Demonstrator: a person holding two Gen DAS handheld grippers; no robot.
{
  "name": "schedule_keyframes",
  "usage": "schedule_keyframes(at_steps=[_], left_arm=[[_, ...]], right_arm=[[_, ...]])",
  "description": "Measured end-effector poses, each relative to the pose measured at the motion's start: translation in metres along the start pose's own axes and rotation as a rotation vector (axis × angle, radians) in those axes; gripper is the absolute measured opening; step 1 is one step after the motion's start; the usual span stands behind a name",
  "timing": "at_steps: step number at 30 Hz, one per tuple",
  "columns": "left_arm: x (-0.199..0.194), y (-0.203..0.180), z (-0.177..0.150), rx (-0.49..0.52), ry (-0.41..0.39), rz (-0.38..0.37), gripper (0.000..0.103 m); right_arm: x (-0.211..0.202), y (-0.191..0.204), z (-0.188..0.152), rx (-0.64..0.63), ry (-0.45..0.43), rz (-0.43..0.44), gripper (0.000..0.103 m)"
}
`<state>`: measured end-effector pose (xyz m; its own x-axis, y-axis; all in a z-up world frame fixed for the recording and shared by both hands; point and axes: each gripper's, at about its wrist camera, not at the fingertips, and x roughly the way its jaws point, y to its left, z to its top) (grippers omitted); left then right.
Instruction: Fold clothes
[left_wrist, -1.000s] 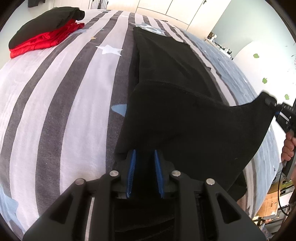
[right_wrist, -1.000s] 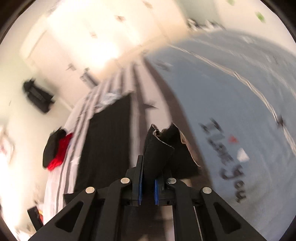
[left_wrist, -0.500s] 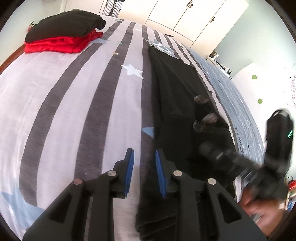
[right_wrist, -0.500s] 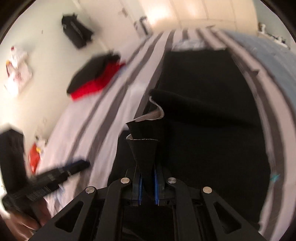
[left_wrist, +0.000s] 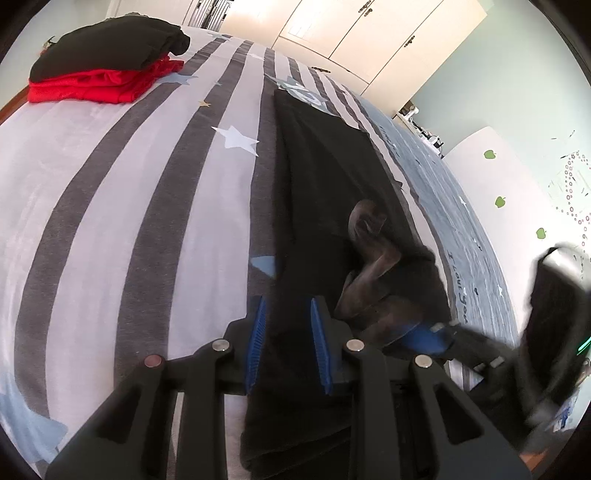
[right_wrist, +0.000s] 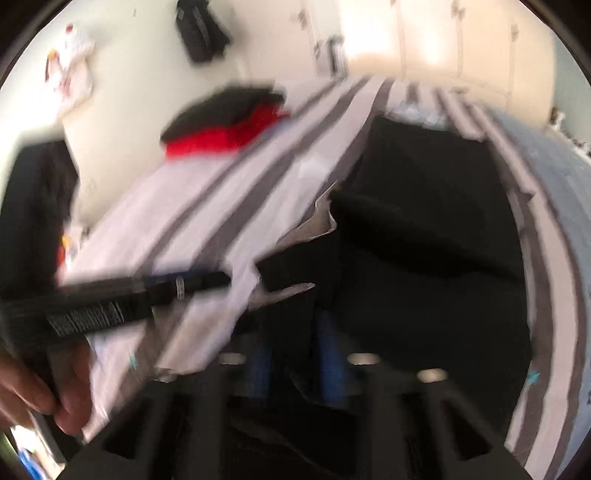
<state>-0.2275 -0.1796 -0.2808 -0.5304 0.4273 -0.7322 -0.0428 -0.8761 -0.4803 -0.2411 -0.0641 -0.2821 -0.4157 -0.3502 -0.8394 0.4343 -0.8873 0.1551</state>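
A black garment (left_wrist: 325, 177) lies lengthwise on the striped bedspread (left_wrist: 129, 192), its near part doubled over into a loose bunched fold (left_wrist: 373, 254). My left gripper (left_wrist: 289, 345) is at the garment's near left edge, its blue pads closed on the black cloth. In the right wrist view, which is blurred, the garment (right_wrist: 424, 229) fills the right half. My right gripper (right_wrist: 295, 363) is low over its near edge; the jaws are opening, with black cloth still between the pads. The right gripper (left_wrist: 424, 338) also shows just right of my left one.
A folded black piece on a folded red one forms a stack (left_wrist: 107, 70) at the bed's far left corner. White wardrobe doors (left_wrist: 369, 33) stand beyond the bed. A hand (right_wrist: 40, 391) holds the left gripper's body (right_wrist: 140, 295) at the left of the right wrist view.
My right gripper swung the garment's raised corner across and down beside my left gripper, doubling the cloth over. Its pads, tight on the cloth before, now stand apart. My left gripper kept its grip.
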Motion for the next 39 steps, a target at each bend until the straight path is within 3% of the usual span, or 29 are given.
schedule_keyframes(at_steps=[3, 8, 13, 15, 20, 23, 26, 31, 35, 36, 39], left_arm=[[-0.001, -0.004, 0.007, 0.005, -0.015, -0.001, 0.021], [-0.003, -0.027, 0.017, 0.039, -0.041, -0.041, 0.021], [0.010, -0.065, 0.018, 0.123, 0.006, -0.149, 0.021], [0.019, -0.081, 0.017, 0.177, 0.020, -0.155, 0.021], [0.065, -0.084, 0.025, 0.222, 0.083, -0.064, 0.021], [0.086, -0.063, 0.032, 0.170, 0.097, -0.009, 0.021], [0.095, -0.054, 0.036, 0.147, 0.106, 0.005, 0.012], [0.096, -0.052, 0.043, 0.160, 0.098, 0.045, 0.010], [0.078, -0.060, 0.045, 0.183, 0.066, 0.085, 0.013], [0.072, -0.061, 0.046, 0.182, 0.058, 0.090, 0.016], [0.055, -0.064, 0.043, 0.188, 0.037, 0.085, 0.017]], right_arm=[[0.006, -0.006, -0.011, -0.016, 0.067, 0.027, 0.056], [-0.044, -0.038, -0.021, 0.107, -0.047, 0.137, 0.056], [-0.064, -0.104, -0.028, 0.289, -0.110, 0.095, 0.055], [-0.058, -0.132, -0.024, 0.352, -0.129, 0.102, 0.040], [-0.034, -0.169, -0.019, 0.376, -0.098, 0.118, 0.028], [-0.022, -0.190, -0.032, 0.430, -0.068, 0.087, 0.000], [-0.022, -0.207, -0.055, 0.521, -0.082, 0.129, 0.000], [-0.034, -0.207, -0.071, 0.519, -0.078, 0.129, 0.000], [-0.050, -0.202, -0.063, 0.476, -0.072, 0.096, 0.000], [-0.055, -0.200, -0.060, 0.463, -0.075, 0.088, 0.006], [-0.067, -0.197, -0.041, 0.413, -0.118, 0.101, 0.006]])
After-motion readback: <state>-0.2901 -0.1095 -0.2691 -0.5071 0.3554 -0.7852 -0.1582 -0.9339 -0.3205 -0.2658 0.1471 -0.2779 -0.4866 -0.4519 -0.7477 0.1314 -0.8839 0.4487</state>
